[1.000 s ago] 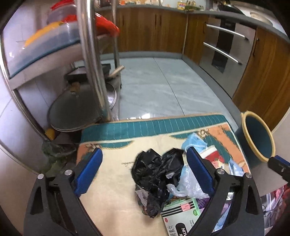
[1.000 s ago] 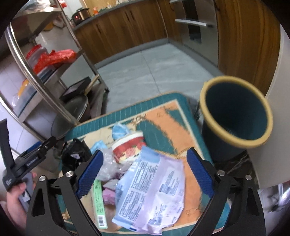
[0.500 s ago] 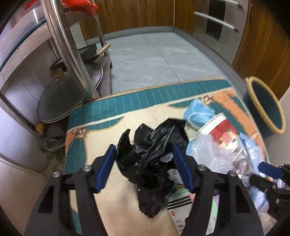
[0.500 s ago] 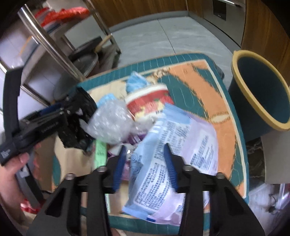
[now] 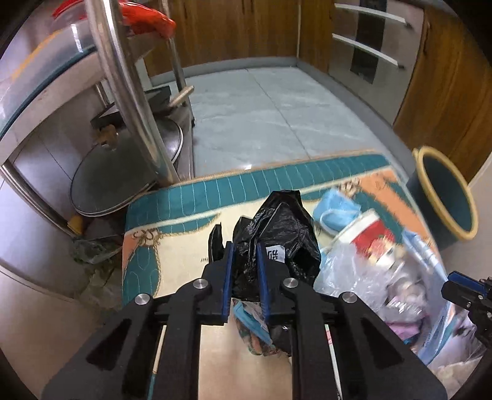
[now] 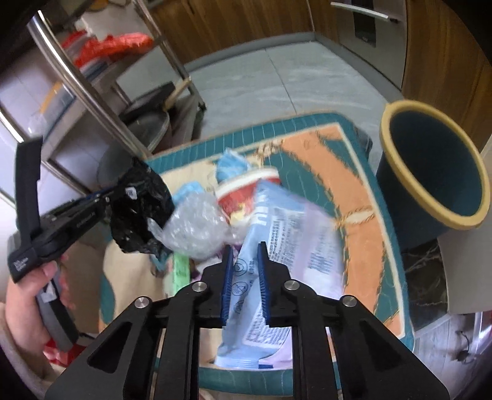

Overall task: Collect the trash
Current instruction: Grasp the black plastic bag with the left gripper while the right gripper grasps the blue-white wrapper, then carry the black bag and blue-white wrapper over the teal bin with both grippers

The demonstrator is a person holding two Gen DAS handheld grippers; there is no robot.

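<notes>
Trash heap on patterned rug, bin alongside.
Crumpled black plastic bag [image 5: 276, 234] raised at left of heap; pale blue printed wrapper [image 6: 286, 246] lies flat, lengthwise; red-and-white cup [image 6: 246, 190] tipped over; dark blue bin [image 6: 430, 175] upright, yellow-rimmed, off the rug's right edge.

I work over a patterned rug [image 5: 172, 200] with a teal border, laid on a pale grey tiled floor [image 5: 261, 114]. Wooden cabinets [image 5: 233, 27] run along the far wall above a grey plinth, and an oven front [image 5: 366, 46] with steel bar handles sits among them. To my left stands a steel rack [image 5: 123, 86], pan lids leaning at its foot.
</notes>
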